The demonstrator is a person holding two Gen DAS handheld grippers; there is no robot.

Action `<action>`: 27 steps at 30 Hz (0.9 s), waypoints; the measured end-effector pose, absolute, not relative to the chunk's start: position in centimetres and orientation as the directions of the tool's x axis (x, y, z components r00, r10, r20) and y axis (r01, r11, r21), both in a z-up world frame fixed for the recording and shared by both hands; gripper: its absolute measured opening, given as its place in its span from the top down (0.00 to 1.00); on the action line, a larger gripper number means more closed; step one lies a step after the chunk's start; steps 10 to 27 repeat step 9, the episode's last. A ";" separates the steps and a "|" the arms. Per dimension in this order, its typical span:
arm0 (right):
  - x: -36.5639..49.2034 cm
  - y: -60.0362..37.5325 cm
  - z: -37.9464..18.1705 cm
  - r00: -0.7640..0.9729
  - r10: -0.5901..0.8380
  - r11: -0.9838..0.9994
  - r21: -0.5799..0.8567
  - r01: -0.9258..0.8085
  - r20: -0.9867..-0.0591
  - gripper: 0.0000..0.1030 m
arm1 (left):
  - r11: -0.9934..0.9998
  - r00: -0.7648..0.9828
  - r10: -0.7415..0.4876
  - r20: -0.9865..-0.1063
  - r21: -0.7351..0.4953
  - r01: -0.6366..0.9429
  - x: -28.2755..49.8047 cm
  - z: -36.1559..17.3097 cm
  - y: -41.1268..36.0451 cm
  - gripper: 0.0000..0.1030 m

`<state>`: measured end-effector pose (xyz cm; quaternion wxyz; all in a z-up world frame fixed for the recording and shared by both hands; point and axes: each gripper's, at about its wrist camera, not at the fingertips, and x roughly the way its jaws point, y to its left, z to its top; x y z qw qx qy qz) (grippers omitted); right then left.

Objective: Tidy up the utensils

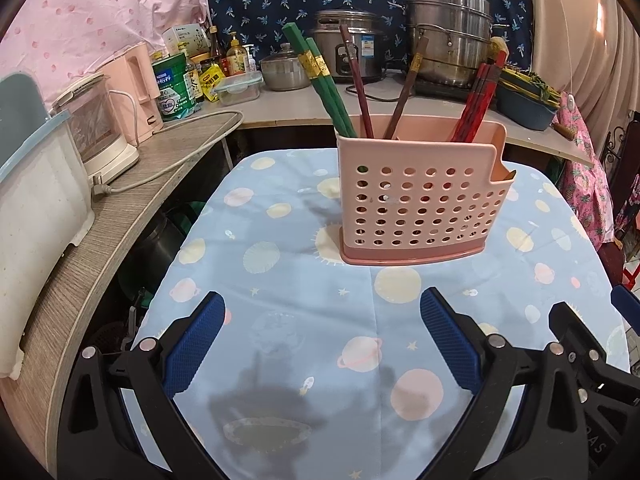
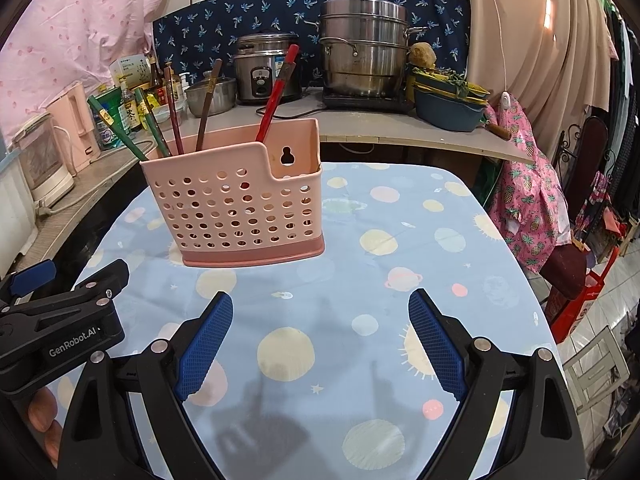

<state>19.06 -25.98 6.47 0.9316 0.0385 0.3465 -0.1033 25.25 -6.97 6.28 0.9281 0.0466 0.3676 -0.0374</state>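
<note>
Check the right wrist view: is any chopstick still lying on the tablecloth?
No. The planet-print tablecloth carries only the pink utensil holder, and the chopsticks all stand inside it.

One pink holder (image 1: 420, 204), two green chopsticks (image 1: 320, 76), two brown chopsticks (image 1: 360, 84), several red chopsticks (image 1: 478, 100), two tongs (image 1: 322, 344).

Both wrist views look forward and down over a table (image 1: 304, 240) from its near edge. Left view has the pink holder (image 1: 420, 200) center-right, fairly near; right view has the pink holder (image 2: 236, 204) center-left. Both share the cloth-covered tabletop, holder and back counter (image 2: 360, 124).
</note>
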 end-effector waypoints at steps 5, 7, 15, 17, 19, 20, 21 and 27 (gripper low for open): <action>19.1 -25.9 6.4 0.739 -0.167 0.976 0.000 0.220 -0.653 0.17 | 0.991 0.737 -0.012 -0.676 0.088 0.097 25.1 6.2 -7.2 0.09; 19.2 -25.8 6.4 0.737 -0.166 0.976 -0.002 0.218 -0.656 0.17 | 0.992 0.734 -0.021 -0.679 0.078 0.100 25.2 6.1 -7.2 0.09; 19.5 -25.7 6.3 0.734 -0.170 0.976 -0.010 0.216 -0.657 0.17 | 0.992 0.727 -0.029 -0.686 0.071 0.107 25.3 6.0 -7.1 0.09; 19.5 -25.7 6.3 0.734 -0.170 0.976 -0.010 0.216 -0.657 0.17 | 0.992 0.727 -0.029 -0.686 0.071 0.107 25.3 6.0 -7.1 0.09; 19.5 -25.7 6.3 0.734 -0.170 0.976 -0.010 0.216 -0.657 0.17 | 0.992 0.727 -0.029 -0.686 0.071 0.107 25.3 6.0 -7.1 0.09; 19.5 -25.7 6.3 0.734 -0.170 0.976 -0.010 0.216 -0.657 0.17 | 0.992 0.727 -0.029 -0.686 0.071 0.107 25.3 6.0 -7.1 0.09; 19.5 -25.7 6.3 0.734 -0.170 0.976 -0.010 0.216 -0.657 0.17 | 0.992 0.727 -0.029 -0.686 0.071 0.107 25.3 6.0 -7.1 0.09; 19.5 -25.7 6.3 0.734 -0.170 0.976 -0.010 0.216 -0.657 0.17 | 0.992 0.727 -0.029 -0.686 0.071 0.107 25.3 6.0 -7.1 0.09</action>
